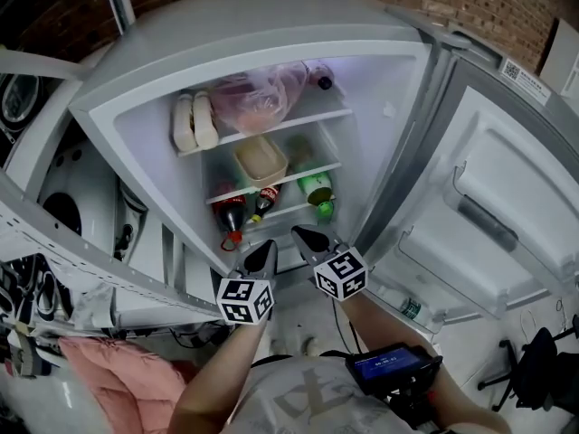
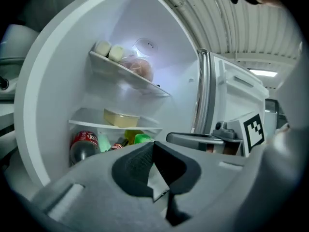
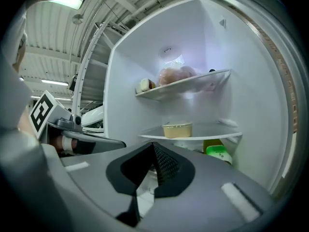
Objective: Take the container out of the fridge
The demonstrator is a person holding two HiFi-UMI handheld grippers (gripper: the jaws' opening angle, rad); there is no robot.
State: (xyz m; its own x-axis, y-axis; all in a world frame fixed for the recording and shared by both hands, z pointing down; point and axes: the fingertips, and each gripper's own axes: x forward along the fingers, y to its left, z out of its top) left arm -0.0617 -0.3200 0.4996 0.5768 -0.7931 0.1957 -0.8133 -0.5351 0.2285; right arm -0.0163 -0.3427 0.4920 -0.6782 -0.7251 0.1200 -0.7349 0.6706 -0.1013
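Note:
The fridge (image 1: 398, 89) stands open. A beige container (image 1: 261, 161) sits on its middle shelf, also seen as the container (image 2: 120, 117) and the container (image 3: 177, 129) in the two gripper views. My left gripper (image 1: 263, 255) and right gripper (image 1: 308, 239) hover side by side just in front of the fridge's lower edge, below the container. Both are shut with nothing between their jaws, and neither touches the container.
The top shelf holds two pale rolls (image 1: 194, 120) and a pink bag (image 1: 258, 98). Cola bottles (image 1: 237, 213) and a green bottle (image 1: 318, 191) lie on the lowest shelf. The fridge door (image 1: 507, 197) hangs open on the right. A pink cloth (image 1: 109, 369) lies at lower left.

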